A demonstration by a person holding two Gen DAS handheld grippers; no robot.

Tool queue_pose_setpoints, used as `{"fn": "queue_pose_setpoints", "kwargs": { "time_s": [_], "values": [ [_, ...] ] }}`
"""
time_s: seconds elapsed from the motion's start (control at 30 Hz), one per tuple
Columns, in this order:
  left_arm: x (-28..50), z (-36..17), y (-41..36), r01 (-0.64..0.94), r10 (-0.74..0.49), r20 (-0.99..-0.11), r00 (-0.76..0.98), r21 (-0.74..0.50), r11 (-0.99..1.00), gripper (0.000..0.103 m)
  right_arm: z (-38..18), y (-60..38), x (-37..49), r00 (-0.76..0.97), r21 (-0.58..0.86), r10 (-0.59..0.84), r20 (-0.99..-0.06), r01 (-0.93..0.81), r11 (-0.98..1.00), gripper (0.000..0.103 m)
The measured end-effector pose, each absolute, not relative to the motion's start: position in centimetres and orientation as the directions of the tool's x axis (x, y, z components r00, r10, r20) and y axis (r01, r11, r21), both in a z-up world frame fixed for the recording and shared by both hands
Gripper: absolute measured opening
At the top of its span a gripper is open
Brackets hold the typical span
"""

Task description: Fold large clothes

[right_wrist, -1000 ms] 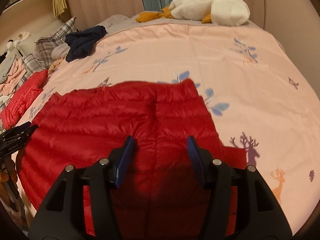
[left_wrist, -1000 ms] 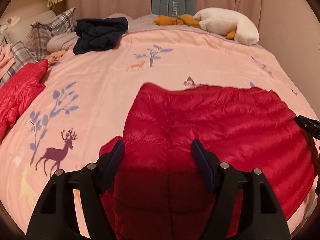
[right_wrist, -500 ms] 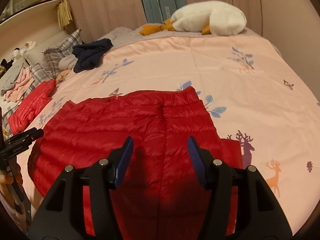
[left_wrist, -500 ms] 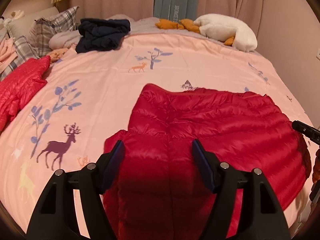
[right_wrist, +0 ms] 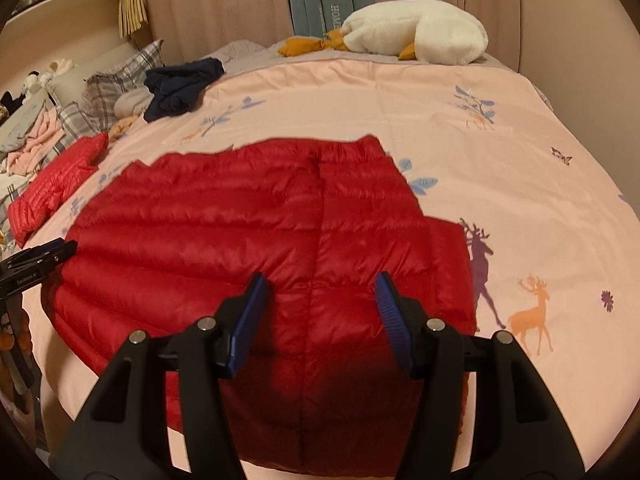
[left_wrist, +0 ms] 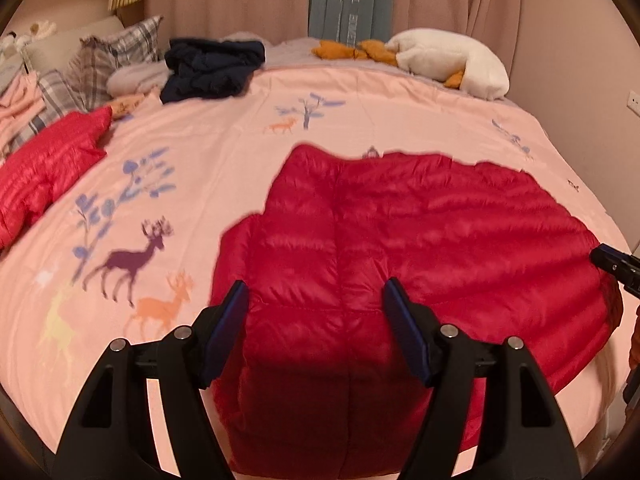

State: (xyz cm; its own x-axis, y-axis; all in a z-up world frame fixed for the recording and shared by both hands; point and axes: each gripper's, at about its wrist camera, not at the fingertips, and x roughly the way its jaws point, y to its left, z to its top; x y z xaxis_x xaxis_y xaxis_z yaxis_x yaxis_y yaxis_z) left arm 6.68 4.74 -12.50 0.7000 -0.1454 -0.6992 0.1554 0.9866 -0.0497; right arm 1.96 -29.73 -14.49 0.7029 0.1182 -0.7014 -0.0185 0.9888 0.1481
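Left wrist view, left to right. Far left: a second red quilted garment (left_wrist: 48, 160) bunched at the bed's left edge, plaid pillows (left_wrist: 100, 64) behind it. A dark navy heap of clothing (left_wrist: 212, 66) lies at the far side, beside the pillows. Pink bedspread (left_wrist: 224, 148) printed with deer and blue plants covers the bed. Near centre: the left gripper (left_wrist: 316, 300), fingers (left_wrist: 230, 328) spread apart, nothing between the pads; they hang above the near part of the red down jacket (left_wrist: 400, 240). The jacket lies flat on the bedspread at the near edge of the bed, sleeves tucked in, its near hem hanging over the bed edge. Far right: a white plush goose (left_wrist: 452, 60) against the curtain. At the right edge, the tip of the other gripper shows just beside the jacket's right side.

Right wrist view, left to right. Pink and grey laundry (right_wrist: 32, 140) piled far left, the second red garment (right_wrist: 56, 184) next to it, the navy heap (right_wrist: 180, 82) beyond. The left gripper's black tip (right_wrist: 40, 258) is at the jacket's left edge. Jacket (right_wrist: 240, 220) fills the near centre. The right gripper (right_wrist: 320, 296) hangs over the jacket's right half, fingers (right_wrist: 394, 320) parted and released, gripping nothing. A folded flap of the jacket (right_wrist: 448, 264) juts toward the printed deer on the right. Goose (right_wrist: 416, 32) at the far side.
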Motion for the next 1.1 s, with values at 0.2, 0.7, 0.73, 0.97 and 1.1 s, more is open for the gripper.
{"fn": "queue_pose_setpoints", "kwargs": {
  "time_s": [0.2, 0.7, 0.73, 0.97, 1.1],
  "values": [
    [6.8, -13.5, 4.9, 0.161, -0.164, -0.711, 0.684, -0.072, 0.984, 0.071, -15.5, -29.7, 2.4, 0.684, 0.154, 0.118, -0.72, -0.009, 0.988, 0.058],
    [3.3, -11.6, 5.7, 0.149, -0.147, -0.672, 0.726, -0.055, 0.987, 0.071, -13.1, -29.4, -2.1, 0.742, 0.178, 0.153, -0.653, -0.046, 0.983, 0.058],
    [3.1, -11.7, 5.7, 0.15, -0.147, -0.674, 0.724, -0.054, 0.987, 0.071, -13.4, -29.5, -2.1, 0.736, 0.177, 0.151, -0.66, -0.043, 0.983, 0.058],
    [3.2, -13.2, 5.6, 0.143, -0.137, -0.709, 0.691, -0.051, 0.988, 0.071, -15.0, -29.5, -1.7, 0.711, 0.181, 0.144, -0.689, -0.024, 0.983, 0.058],
    [3.3, -13.7, 5.7, 0.139, -0.132, -0.725, 0.676, -0.05, 0.989, 0.071, -15.4, -29.4, -1.4, 0.7, 0.18, 0.142, -0.7, -0.02, 0.983, 0.058]
  ]
}}
